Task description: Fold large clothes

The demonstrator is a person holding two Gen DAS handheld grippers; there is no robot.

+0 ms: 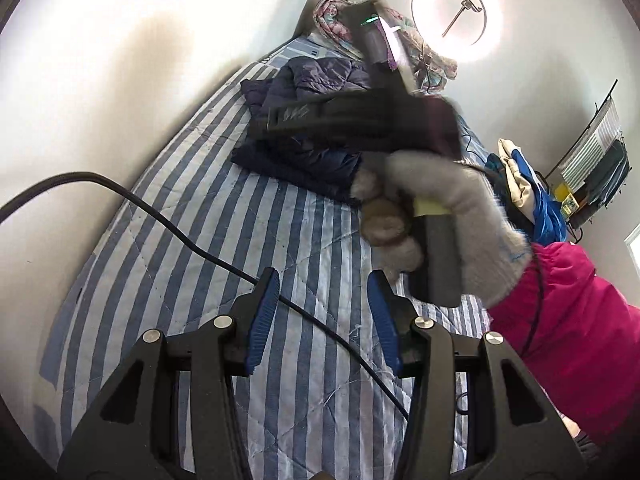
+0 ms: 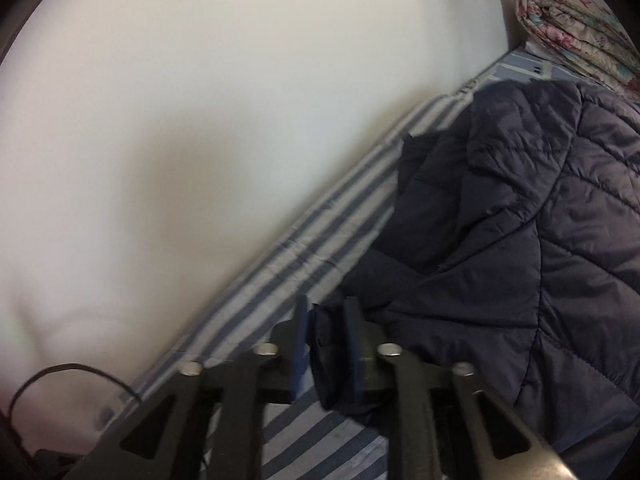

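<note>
Striped bed cover (image 1: 224, 216), blue & white, runs along a pale wall (image 1: 120, 80). Navy quilted jacket (image 1: 304, 148) lies bunched on it toward the far end, close to the wall side. Behind the jacket, at the head of the bed, a floral quilt (image 2: 576, 32) sits rolled up. Ring light (image 1: 456, 12) glares above it. Off to the right in the left wrist view: blue & cream clothes (image 1: 524, 188) in a heap, and a rack (image 1: 596, 152) w/ hanging stuff, too small to read.

A black cable (image 1: 168, 220) crosses the bed cover and passes between the left gripper (image 1: 323, 320) fingers; can't tell if it touches them. The left gripper's blue pads stand apart w/ nothing gripped, hovering over bare striped cover, tilted down.

Right hand (image 1: 436, 224) in a grey fuzzy glove, pink sleeve (image 1: 572, 320) behind it, holds its tool angled down over the jacket, blocking the jacket's near edge from the left cam. Tool body is motion-blurred.

Right wrist view: right gripper (image 2: 327, 344) is at the jacket's near-left corner, jaws part open w/ a fold of navy fabric between them; pads don't look pressed on it, though blur makes that hard to confirm. The jacket's right side is cut off by the frame edge.
</note>
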